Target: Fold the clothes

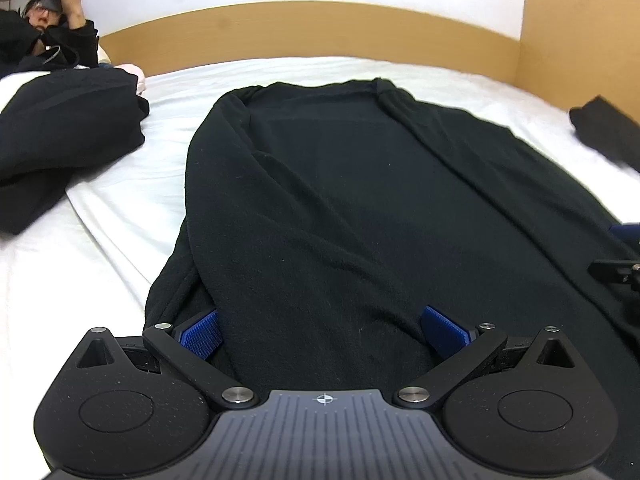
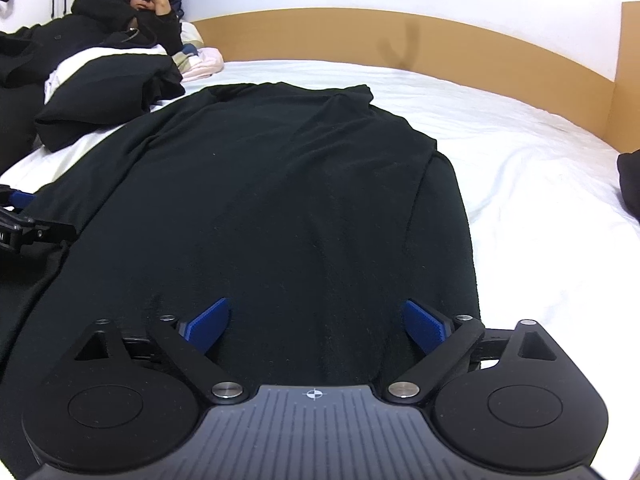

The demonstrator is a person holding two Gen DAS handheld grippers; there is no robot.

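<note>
A long black knit garment (image 1: pixel 340 184) lies flat and lengthwise on the white bed sheet (image 1: pixel 120 240), both side edges folded inward. My left gripper (image 1: pixel 322 332) sits at the near hem on the garment's left side, blue pads (image 1: pixel 200 334) wide apart with cloth lying between them, not pinched. My right gripper (image 2: pixel 316 324) stands open over the near hem on the right side of the garment (image 2: pixel 280 184), fabric under its spread pads (image 2: pixel 424 326). Each gripper shows at the edge of the other's view: the right one (image 1: pixel 616 268), the left one (image 2: pixel 24 224).
A person in black (image 1: pixel 48 28) lies at the far left of the bed holding a phone. A heap of black clothing (image 1: pixel 68 128) sits beside them. A wooden headboard (image 1: pixel 320 28) bounds the far side and right corner. Another dark item (image 2: pixel 630 184) lies at the right edge.
</note>
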